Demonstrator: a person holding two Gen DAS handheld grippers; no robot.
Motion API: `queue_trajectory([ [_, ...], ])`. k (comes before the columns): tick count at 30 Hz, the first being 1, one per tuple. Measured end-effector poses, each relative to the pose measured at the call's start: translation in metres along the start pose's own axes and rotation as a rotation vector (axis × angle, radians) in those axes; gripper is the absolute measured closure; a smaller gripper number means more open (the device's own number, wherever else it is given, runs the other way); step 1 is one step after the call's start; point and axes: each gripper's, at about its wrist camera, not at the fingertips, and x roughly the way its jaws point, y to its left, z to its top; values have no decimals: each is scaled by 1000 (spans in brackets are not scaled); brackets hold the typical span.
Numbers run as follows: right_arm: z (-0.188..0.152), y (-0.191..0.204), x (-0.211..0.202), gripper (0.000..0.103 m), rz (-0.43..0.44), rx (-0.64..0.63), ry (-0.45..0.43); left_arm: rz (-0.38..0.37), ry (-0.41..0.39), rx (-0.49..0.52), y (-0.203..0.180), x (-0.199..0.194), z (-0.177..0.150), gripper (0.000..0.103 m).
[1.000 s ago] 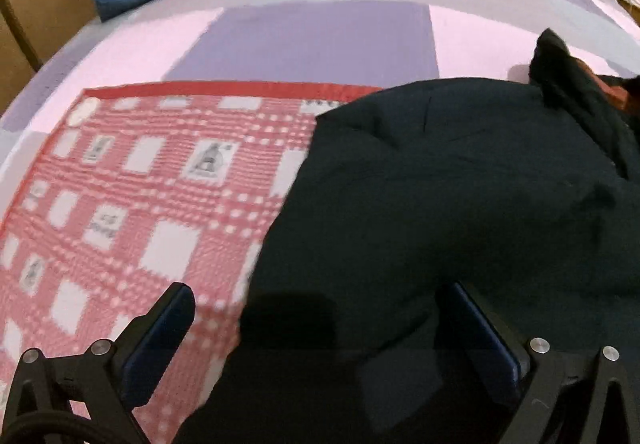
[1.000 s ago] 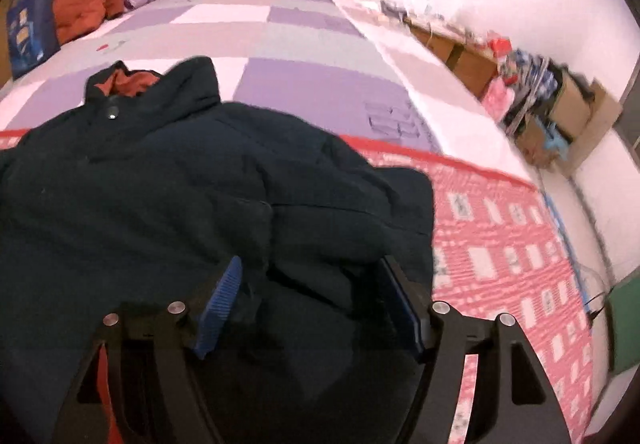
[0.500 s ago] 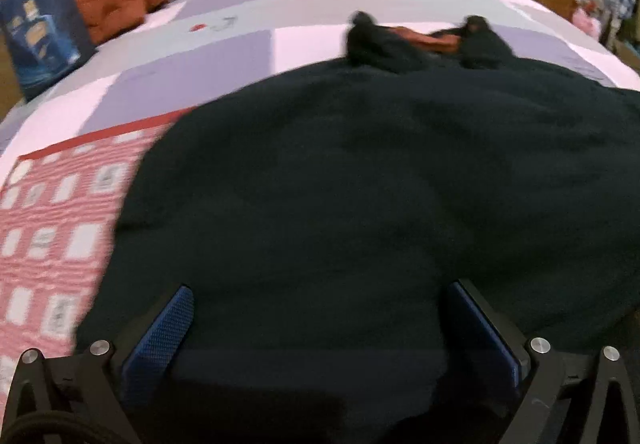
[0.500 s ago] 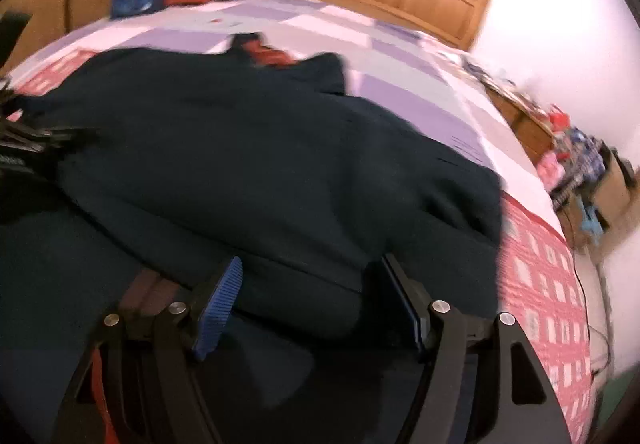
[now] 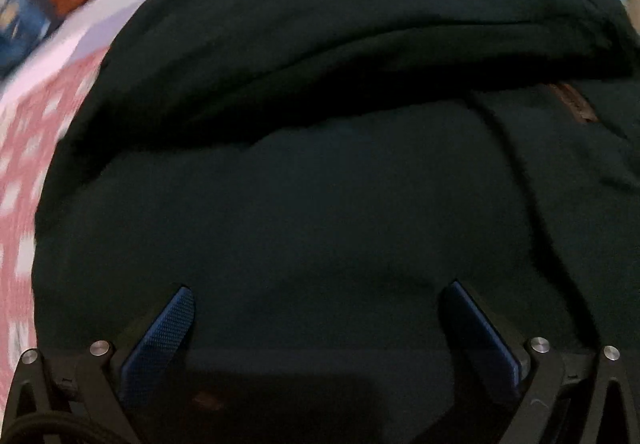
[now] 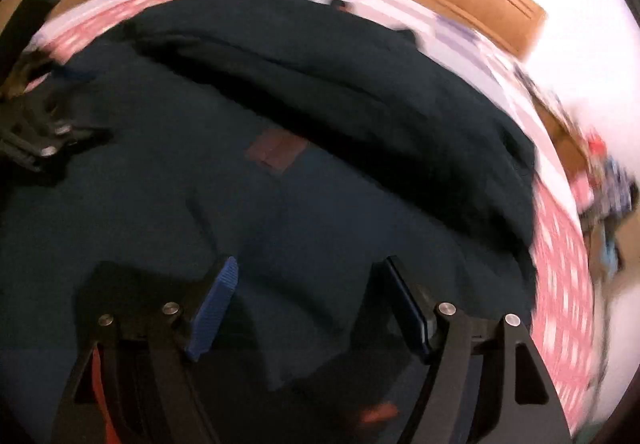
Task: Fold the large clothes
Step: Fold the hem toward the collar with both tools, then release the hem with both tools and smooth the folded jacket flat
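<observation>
Over the near half of the dark coat [image 5: 320,204], both the left gripper [image 5: 316,324] and right gripper [image 6: 308,296] hang open and empty, likely mid-fold; next, seize its near hem.

The jacket [image 5: 320,184] lies folded over itself on the blanket [image 6: 560,264], atop the bed [image 6: 460,32]

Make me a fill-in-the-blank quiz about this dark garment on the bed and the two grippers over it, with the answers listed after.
1. The dark green, thick fabric garment lies on a red and white ____ blanket.
2. The pads on the left gripper are coloured ____.
3. The right gripper has ____ clamped between its pads.
4. The small patch sewn on the garment is ____.

Missing words: checked; blue; nothing; brown
</observation>
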Motion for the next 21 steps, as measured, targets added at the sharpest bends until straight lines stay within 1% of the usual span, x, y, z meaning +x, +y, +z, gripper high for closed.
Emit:
queue_trajectory([
  [1, -8, -15, 1, 27, -21, 38, 15, 22, 8, -30, 13, -1, -5, 0],
  [2, -25, -43, -2, 27, -61, 105, 41, 49, 12, -42, 21, -3, -8, 0],
  [4, -47, -74, -6, 27, -140, 167, 81, 97, 23, -80, 40, -7, -16, 0],
  [5, -59, -88, -9, 27, -156, 208, 103, 128, 36, -98, 48, -9, -19, 0],
  [6, -72, -103, -14, 27, -166, 265, 128, 133, 44, -114, 53, -10, -23, 0],
  [7, -80, -106, -18, 27, -190, 271, 138, 137, 53, -134, 58, -13, -28, 0],
  [8, -86, -105, -22, 27, -213, 251, 142, 155, 62, -153, 60, -16, -35, 0],
  [10, -94, -95, -33, 27, -244, 232, 128, 172, 73, -190, 55, -24, -44, 0],
  [11, -97, -90, -40, 27, -235, 237, 111, 168, 71, -196, 48, -30, -49, 0],
  [14, -93, -50, -55, 27, -122, 229, 61, 113, 51, -196, 10, -45, -66, 0],
  [15, -92, -23, -60, 27, -59, 181, 47, 96, 46, -194, -5, -50, -72, 0],
  [16, -88, -6, -60, 27, -30, 148, 45, 89, 43, -196, -13, -54, -77, 0],
  [17, -89, 22, -64, 27, 29, 89, 36, 76, 43, -200, -25, -58, -82, 0],
  [18, -85, 41, -67, 27, 60, 56, 30, 72, 45, -201, -29, -62, -83, 0],
  [19, -90, 53, -71, 27, 61, 33, 19, 84, 45, -198, -35, -67, -88, 0],
  [21, -97, 58, -78, 27, 50, 1, -6, 102, 46, -205, -33, -73, -96, 0],
])
